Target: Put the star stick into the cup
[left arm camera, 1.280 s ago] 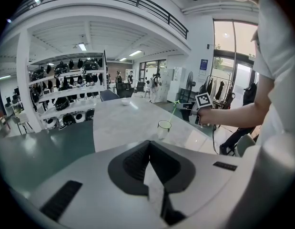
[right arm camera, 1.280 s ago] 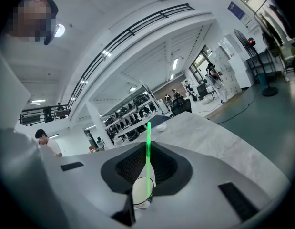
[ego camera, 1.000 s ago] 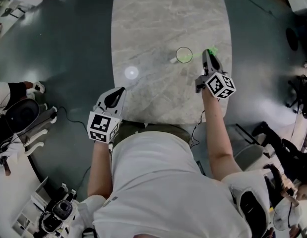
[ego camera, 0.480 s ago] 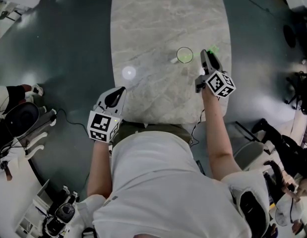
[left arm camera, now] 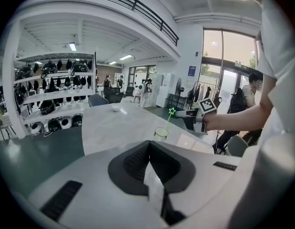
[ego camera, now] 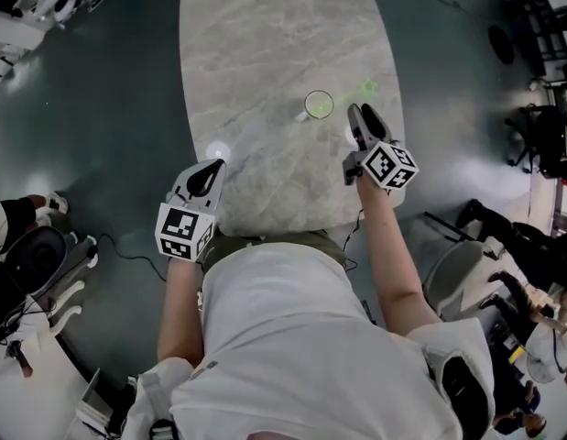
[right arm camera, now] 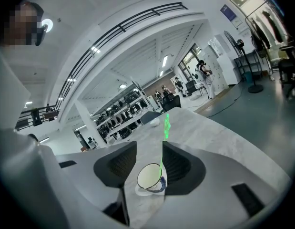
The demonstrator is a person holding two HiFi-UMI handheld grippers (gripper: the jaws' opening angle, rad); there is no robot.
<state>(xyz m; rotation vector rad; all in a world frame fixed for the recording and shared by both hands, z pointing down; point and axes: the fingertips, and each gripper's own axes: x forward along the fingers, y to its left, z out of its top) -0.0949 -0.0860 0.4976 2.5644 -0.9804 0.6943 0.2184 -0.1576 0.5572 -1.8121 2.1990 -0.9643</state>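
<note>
Right gripper view: star stick [right arm camera: 162, 149] in cup [right arm camera: 149, 178] beyond right tongs [right arm camera: 149, 145]; these just opened wide, empty.

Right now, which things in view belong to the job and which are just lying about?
Job:
- cup on the marble table
- star stick, standing in the cup
- right hand-held gripper, jaws just opened, clear of the stick

Lying about:
- left hand-held gripper, shut, empty
- small white bowl at the table's far end
- shelves behind
</note>
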